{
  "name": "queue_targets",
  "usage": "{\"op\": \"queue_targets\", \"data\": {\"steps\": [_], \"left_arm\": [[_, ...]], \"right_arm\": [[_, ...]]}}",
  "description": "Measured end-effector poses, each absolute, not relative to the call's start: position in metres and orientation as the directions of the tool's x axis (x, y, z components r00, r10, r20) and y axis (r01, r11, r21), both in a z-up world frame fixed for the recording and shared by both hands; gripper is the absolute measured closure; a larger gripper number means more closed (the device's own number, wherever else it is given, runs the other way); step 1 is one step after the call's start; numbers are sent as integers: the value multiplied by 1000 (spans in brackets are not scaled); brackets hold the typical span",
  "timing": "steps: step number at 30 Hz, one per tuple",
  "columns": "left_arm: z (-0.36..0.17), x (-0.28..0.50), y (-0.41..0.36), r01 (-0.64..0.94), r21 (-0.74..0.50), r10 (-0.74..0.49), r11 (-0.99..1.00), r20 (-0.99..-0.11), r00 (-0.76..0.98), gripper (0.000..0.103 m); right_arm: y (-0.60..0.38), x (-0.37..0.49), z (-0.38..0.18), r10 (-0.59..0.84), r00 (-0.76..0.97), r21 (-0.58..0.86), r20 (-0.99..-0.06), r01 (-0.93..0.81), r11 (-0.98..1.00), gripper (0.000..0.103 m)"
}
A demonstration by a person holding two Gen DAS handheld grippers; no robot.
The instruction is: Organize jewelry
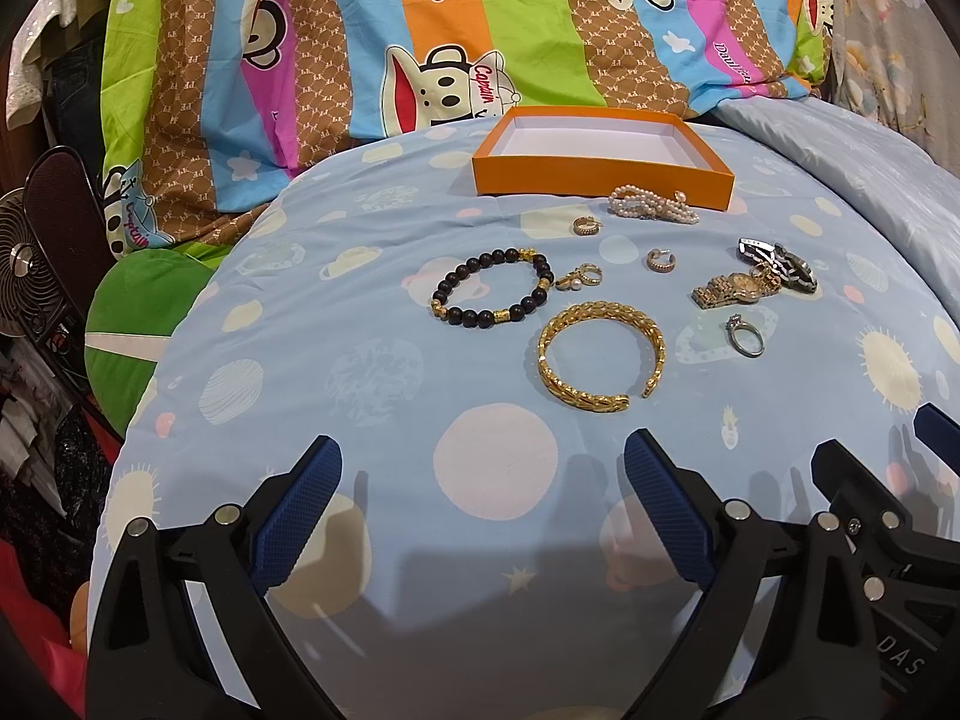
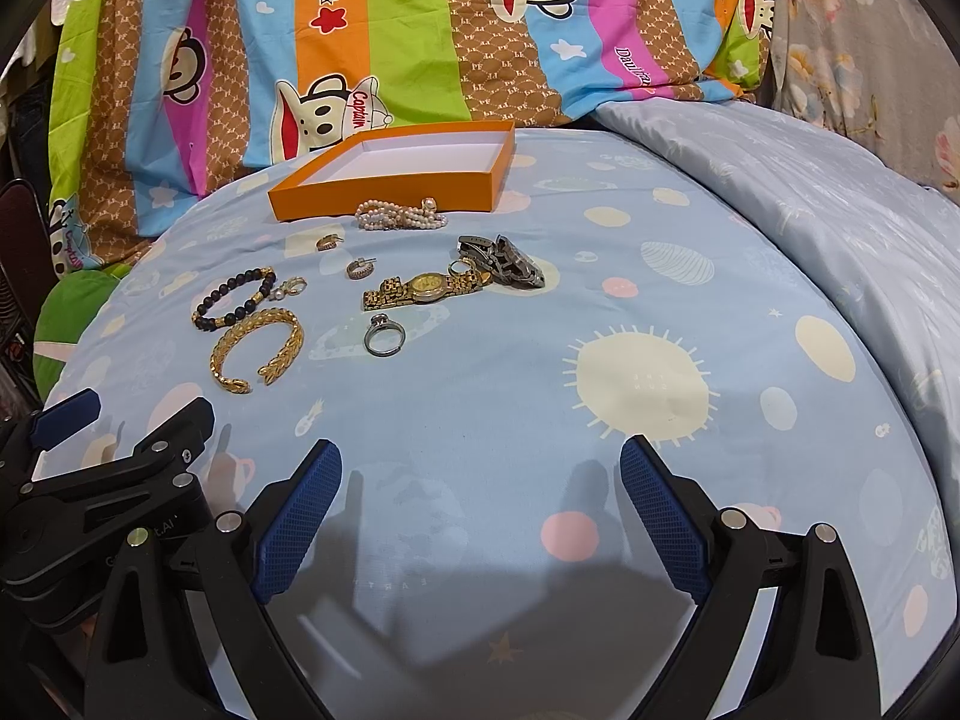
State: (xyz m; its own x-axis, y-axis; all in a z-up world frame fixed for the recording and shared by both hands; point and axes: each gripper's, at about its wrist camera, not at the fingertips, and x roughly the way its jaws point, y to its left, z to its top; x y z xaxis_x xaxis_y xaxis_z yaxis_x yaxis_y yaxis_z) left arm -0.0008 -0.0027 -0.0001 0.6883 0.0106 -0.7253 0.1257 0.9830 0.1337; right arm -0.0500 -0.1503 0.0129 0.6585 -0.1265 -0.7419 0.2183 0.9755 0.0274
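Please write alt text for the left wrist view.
Jewelry lies on a blue bedsheet before an empty orange box: gold bangle, bead bracelet, pearls, gold watch, ring. The open left gripper holds nothing.

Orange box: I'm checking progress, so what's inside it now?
The orange box shows only bare white floor; its front wall hides the nearest strip. The pearl strand lies outside, against it.

One orange box [image 1: 602,177], two watches [image 1: 738,287], one pearl strand [image 1: 651,206]. Two bracelets [image 1: 600,357], one silver ring [image 1: 744,335], four small gold earrings [image 1: 586,225].
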Motion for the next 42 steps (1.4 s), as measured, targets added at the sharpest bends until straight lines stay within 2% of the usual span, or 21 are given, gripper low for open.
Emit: {"op": "queue_targets", "data": {"steps": [24, 30, 38, 42], "left_arm": [[0, 0, -3, 125, 132, 10, 983, -726, 688, 12], [-2, -1, -6, 141, 108, -19, 984, -726, 687, 11], [15, 6, 13, 159, 42, -81, 986, -718, 692, 11], [27, 21, 33, 145, -16, -112, 989, -717, 688, 10]], "right_arm": [[-151, -50, 13, -123, 655, 29, -745, 216, 976, 11], [-154, -47, 11, -81, 655, 65, -751, 195, 979, 11], [-188, -16, 32, -76, 664, 83, -744, 205, 975, 18], [-205, 7, 34, -36, 656, 128, -754, 200, 971, 27]]}}
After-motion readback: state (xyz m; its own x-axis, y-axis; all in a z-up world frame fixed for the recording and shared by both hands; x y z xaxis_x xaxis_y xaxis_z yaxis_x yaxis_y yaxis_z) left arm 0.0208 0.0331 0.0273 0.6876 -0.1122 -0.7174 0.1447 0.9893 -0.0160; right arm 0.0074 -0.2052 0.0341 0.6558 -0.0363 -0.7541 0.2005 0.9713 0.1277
